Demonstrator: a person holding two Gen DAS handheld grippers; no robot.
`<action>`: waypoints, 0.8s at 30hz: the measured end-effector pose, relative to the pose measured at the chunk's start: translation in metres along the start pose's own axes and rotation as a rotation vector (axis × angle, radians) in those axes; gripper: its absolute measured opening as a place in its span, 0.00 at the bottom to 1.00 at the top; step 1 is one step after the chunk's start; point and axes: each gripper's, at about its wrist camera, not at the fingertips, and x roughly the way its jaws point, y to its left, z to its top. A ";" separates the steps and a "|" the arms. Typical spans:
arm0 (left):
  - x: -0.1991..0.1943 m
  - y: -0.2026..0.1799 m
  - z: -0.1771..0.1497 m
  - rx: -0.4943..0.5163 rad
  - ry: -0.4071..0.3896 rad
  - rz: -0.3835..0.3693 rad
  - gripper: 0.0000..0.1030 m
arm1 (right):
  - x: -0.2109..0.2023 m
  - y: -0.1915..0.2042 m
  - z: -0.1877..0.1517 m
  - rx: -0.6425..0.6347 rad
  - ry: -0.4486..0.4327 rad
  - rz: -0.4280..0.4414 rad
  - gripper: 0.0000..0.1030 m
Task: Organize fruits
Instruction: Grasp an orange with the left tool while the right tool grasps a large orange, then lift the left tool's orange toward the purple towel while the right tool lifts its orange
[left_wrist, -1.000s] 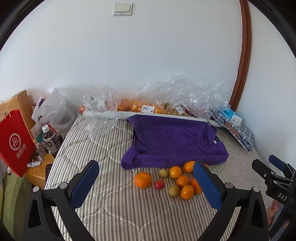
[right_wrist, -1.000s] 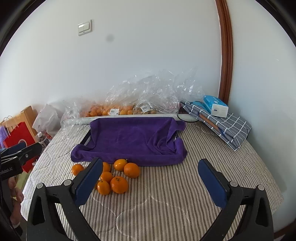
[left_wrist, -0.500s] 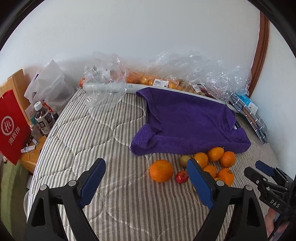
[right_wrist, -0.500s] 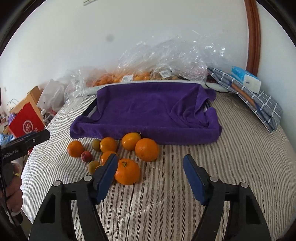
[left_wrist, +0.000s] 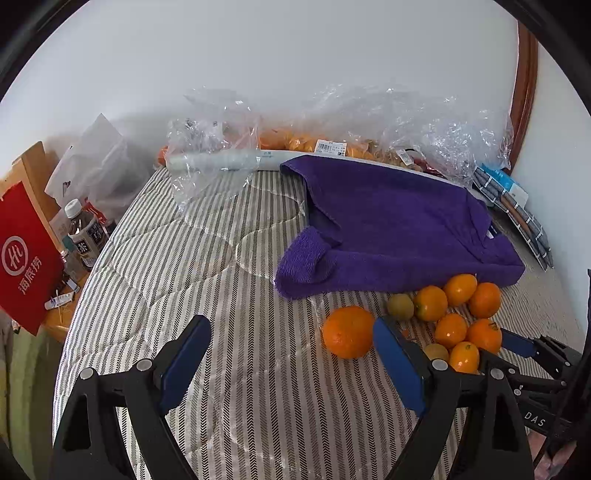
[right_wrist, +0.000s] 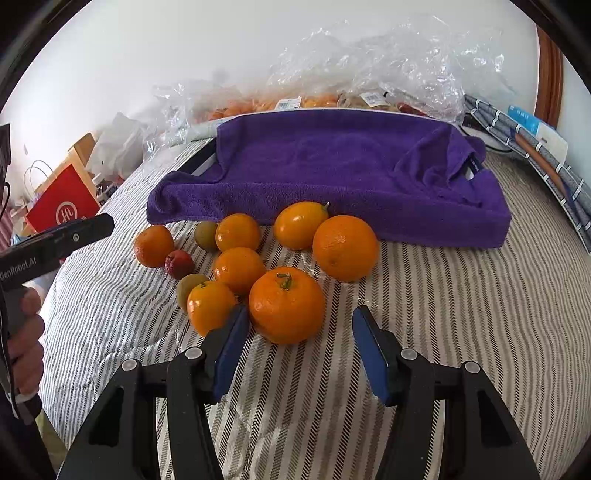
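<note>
Left gripper: has dropped low over striped bed cover, jaws spread, empty; big orange just beside right pad, not between. Fruit pile lies loose on cover, just before purple towel-lined tray. Right gripper: has closed in from a second ago, jaws spread wide, stemmed orange near their mouth, untouched. Likely first pick imminent; nothing in tray yet.

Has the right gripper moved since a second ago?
Yes. The right gripper has come forward and down toward the fruit: the purple towel looms larger, and the stemmed orange now sits at its fingertips.
</note>
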 end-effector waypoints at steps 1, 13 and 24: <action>0.002 0.000 -0.001 -0.002 0.006 -0.005 0.86 | 0.003 -0.001 0.001 -0.001 0.009 -0.003 0.57; 0.038 -0.007 -0.005 -0.046 0.054 -0.106 0.78 | 0.002 -0.005 -0.002 -0.033 -0.017 -0.044 0.41; 0.050 -0.014 -0.011 -0.061 0.043 -0.190 0.38 | -0.005 -0.040 -0.006 0.016 -0.019 -0.089 0.42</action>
